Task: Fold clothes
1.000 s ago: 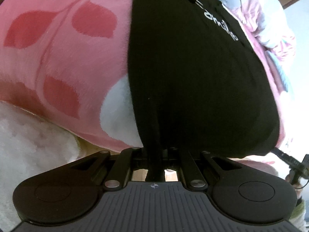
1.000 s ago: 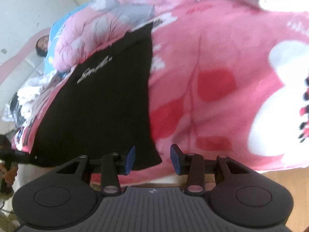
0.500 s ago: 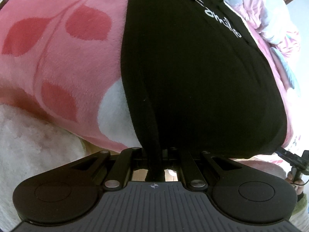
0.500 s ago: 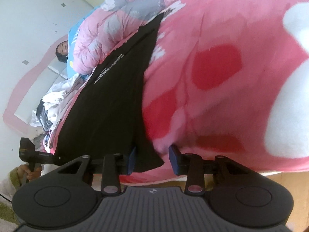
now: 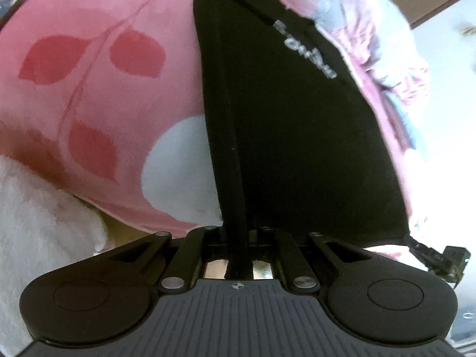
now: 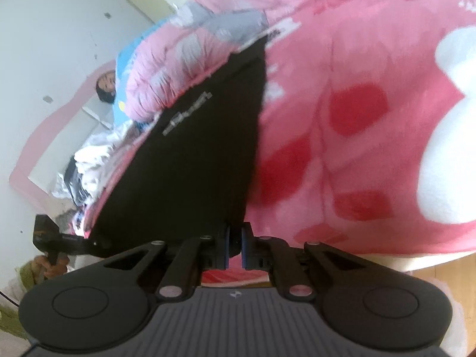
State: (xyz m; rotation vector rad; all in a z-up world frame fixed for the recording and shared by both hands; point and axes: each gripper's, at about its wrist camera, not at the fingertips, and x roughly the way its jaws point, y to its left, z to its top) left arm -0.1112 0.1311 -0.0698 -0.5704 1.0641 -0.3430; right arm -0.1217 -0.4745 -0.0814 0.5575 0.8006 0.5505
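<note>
- The black cloth garment with pale lettering (image 5: 297,125) lies spread flat on a pink plush blanket printed with red leaves and white patches (image 5: 89,95); I see it from both wrist views, running away from me across the bed.
- The pale lettering (image 5: 306,49) sits toward the far end of the garment, too blurred for me to read.
- My left gripper (image 5: 238,232) is clamped on the garment's near edge: a bunched black fold runs straight down between its fingers, which are drawn together on it.
- My right gripper (image 6: 235,244) has just been closing, and its blue-padded fingers (image 6: 226,245) now pinch the other near corner of the black garment (image 6: 202,160), with only a thin sliver of cloth between the pads.
- From the right wrist view, the left gripper (image 6: 59,241) shows at the garment's far near-corner, with part of a hand (image 6: 49,267) and a green sleeve below it.
- From the left wrist view, the right gripper (image 5: 440,260) shows at the garment's lower right corner.
- A rumpled pink and grey quilt (image 6: 190,53) lies bunched along the garment's far side.
- A heap of white and dark clothes (image 6: 86,163) sits beyond the garment's left edge in the right wrist view.
- A fluffy white cloth (image 5: 35,214) hangs at the blanket's near edge, lower left in the left wrist view.
- A white wall (image 6: 44,29) stands behind the bed.
</note>
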